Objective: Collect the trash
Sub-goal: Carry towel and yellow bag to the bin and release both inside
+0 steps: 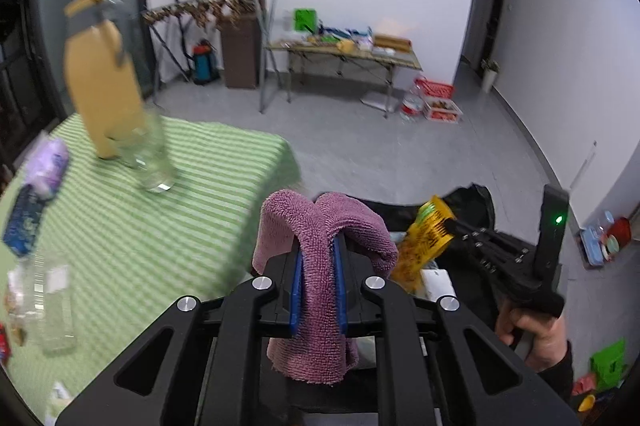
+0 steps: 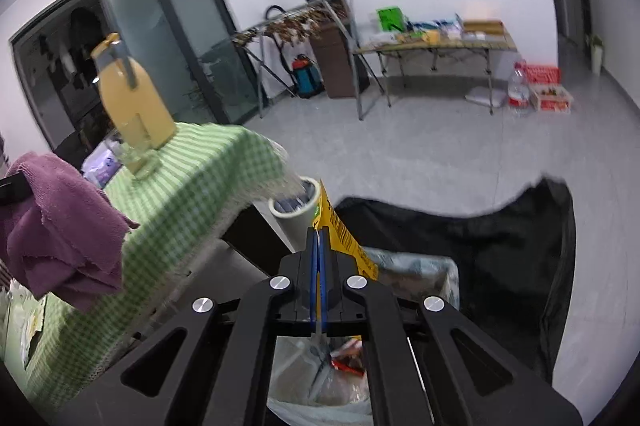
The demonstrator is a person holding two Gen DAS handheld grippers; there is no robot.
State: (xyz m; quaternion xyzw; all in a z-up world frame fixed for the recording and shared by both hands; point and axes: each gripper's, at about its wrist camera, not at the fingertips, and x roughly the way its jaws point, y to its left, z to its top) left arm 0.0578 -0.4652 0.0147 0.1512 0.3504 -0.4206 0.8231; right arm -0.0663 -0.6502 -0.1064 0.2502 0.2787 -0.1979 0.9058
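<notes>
Purple terry cloth (image 1: 320,266) hangs clamped between the blue pads of the left gripper (image 1: 319,280), draped over both fingertips at the lower centre of the left wrist view; in the right wrist view the same cloth shows at the left edge, above the green checked tablecloth (image 2: 192,185). The right gripper (image 2: 319,266) is pressed closed on a yellow wrapper (image 2: 340,230), which sticks up and to the right from between its pads at the centre of that view. From the left wrist camera the wrapper appears right of centre, held by the black tool in the person's hand (image 1: 532,330) at the lower right. Below and behind the wrapper lies a black trash bag (image 2: 500,246), open, with crumpled packaging visible inside at the bottom centre. On the tablecloth stand a glass jug with a yellow lid and handle (image 1: 108,85), blurred, and a clear plastic bottle (image 1: 52,306) at the lower left. A white cylindrical bin (image 2: 296,209) stands just beside the table's edge.
</notes>
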